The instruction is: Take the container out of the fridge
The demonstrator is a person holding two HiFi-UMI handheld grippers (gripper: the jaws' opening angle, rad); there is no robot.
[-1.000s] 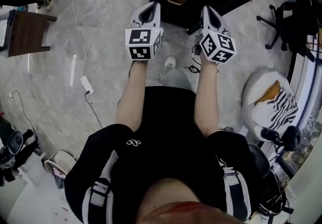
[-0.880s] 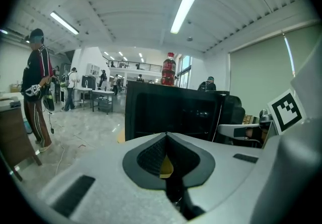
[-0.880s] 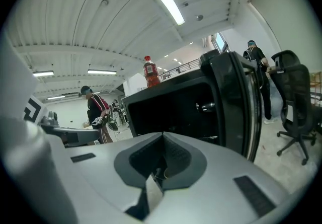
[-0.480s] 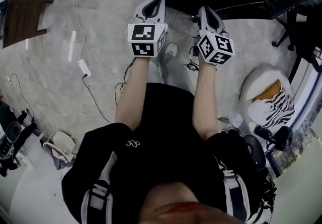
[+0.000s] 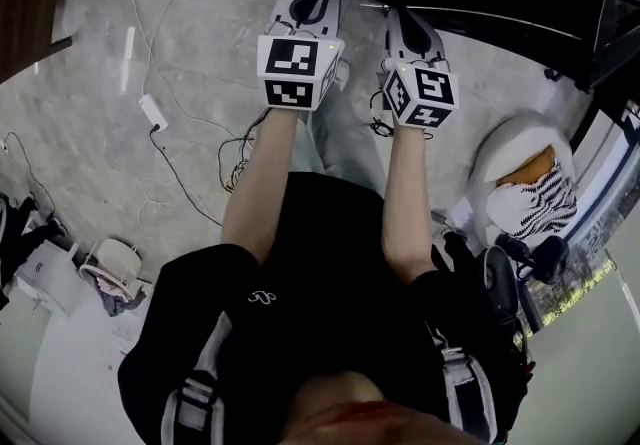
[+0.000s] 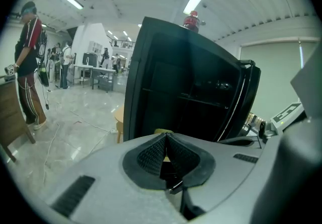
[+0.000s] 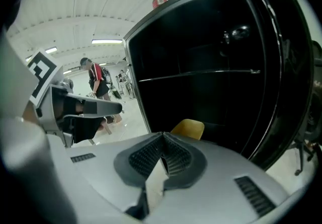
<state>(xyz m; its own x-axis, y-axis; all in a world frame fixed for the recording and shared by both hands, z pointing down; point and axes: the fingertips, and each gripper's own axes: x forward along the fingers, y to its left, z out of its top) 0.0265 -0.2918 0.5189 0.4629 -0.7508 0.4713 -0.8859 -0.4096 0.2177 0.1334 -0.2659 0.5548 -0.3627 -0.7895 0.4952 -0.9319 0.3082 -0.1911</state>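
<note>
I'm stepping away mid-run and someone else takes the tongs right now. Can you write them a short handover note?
Left tongs: shut, empty, pointed at the fridge.
Right tongs: shut, empty, just in front of the fridge opening.
Yellow container: low inside the fridge, untouched.
Done: the fridge door is already open.
Left: open one pair of tongs, reach in, grip the container and bring it out.
</note>
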